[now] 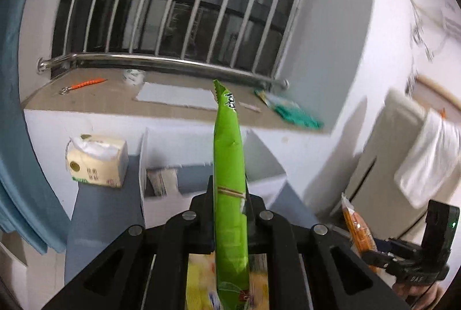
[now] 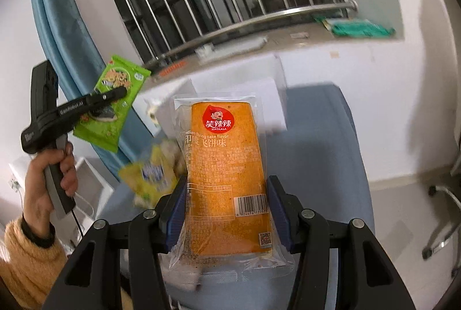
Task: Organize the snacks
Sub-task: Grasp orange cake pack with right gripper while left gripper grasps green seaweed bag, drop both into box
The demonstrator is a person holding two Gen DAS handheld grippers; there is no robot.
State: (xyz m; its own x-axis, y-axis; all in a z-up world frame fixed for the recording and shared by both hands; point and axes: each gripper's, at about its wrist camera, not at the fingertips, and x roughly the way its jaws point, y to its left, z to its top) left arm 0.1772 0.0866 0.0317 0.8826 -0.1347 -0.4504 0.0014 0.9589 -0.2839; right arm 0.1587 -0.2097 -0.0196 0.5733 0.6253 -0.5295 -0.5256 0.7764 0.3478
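Observation:
My left gripper [image 1: 230, 194] is shut on a green snack packet [image 1: 229, 165], held edge-on and upright above the grey-blue table [image 1: 95, 223]. It also shows in the right wrist view [image 2: 115, 102], flat side on, at the left. My right gripper [image 2: 227, 200] is shut on an orange flying-cake packet [image 2: 227, 165], held up over the table [image 2: 331, 151]. That packet shows in the left wrist view [image 1: 358, 229] at the lower right. A yellow snack packet [image 2: 149, 174] lies below, blurred. A white open box [image 1: 161, 154] stands on the table behind the green packet.
A tissue pack [image 1: 96, 163] sits at the table's back left. A stone window sill [image 1: 100, 102] holds an orange-handled tool [image 1: 85, 84], a white sheet [image 1: 175, 96] and a green packet [image 1: 296, 114]. A blue curtain [image 2: 66, 30] hangs left. A chair base [image 2: 440, 217] stands right.

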